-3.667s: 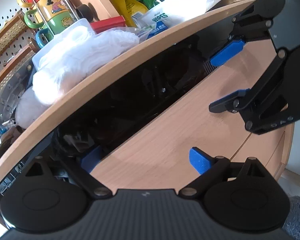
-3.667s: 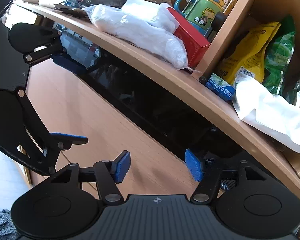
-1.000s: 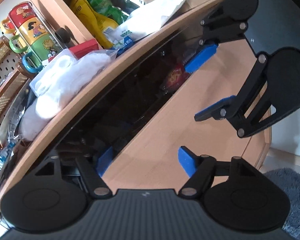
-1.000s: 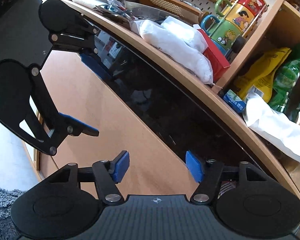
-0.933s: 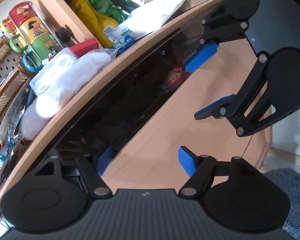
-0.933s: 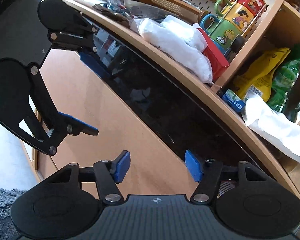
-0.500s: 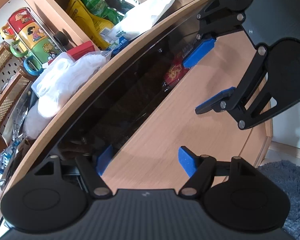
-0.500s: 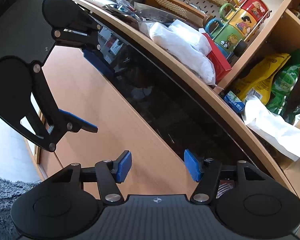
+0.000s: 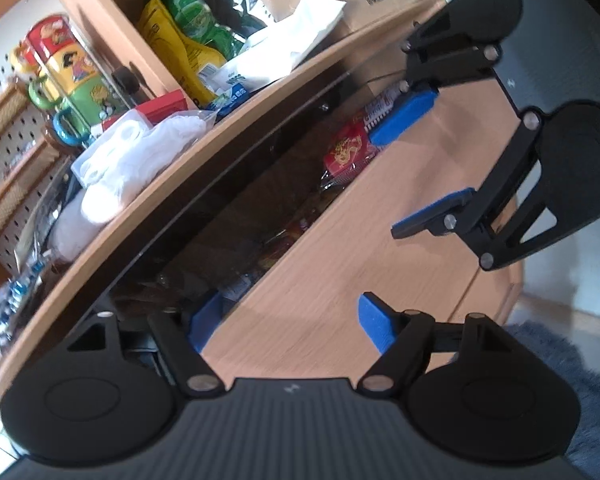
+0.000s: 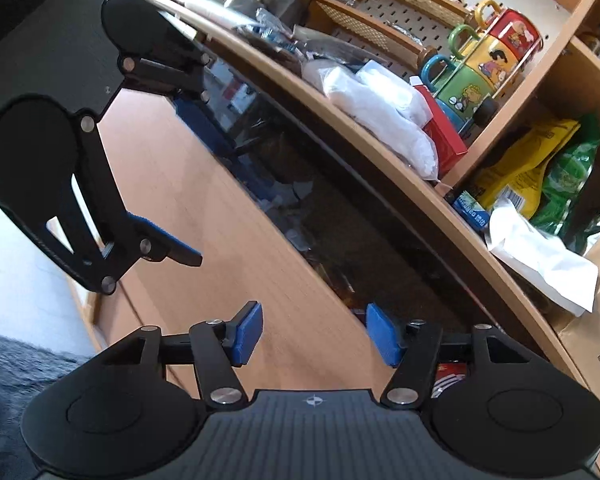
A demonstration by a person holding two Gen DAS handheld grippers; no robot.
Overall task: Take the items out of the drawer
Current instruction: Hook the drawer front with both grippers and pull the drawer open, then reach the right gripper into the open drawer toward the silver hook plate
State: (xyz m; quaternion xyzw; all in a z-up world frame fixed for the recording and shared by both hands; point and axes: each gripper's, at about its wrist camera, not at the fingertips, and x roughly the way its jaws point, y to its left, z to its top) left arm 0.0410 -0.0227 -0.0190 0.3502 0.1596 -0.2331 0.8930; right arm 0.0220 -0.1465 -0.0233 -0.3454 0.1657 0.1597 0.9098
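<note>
1. Far left: pegboard point(image 9: 4, 136), stacked cartoon mugs point(image 9: 70, 76) on the wooden shelf point(image 9: 112, 216).
2. Centre: drawer point(image 9: 300, 280) pulled out, red snack packet point(image 9: 346, 150) lying inside.
3. Left gripper point(image 9: 288, 320) spread wide, straddling the drawer front, gripping nothing.
4. Right gripper point(image 9: 424, 168) likewise wide, empty; grey rug point(image 9: 560, 344) beyond.

Both wrist views sit close above the drawer point(image 9: 320, 248) front, tilted, looking along it from opposite ends. The left view faces the right gripper point(image 9: 416, 160); the right view faces the left gripper point(image 10: 188, 184). Both share the shelf point(image 10: 380, 148) and mugs point(image 9: 72, 80).
</note>
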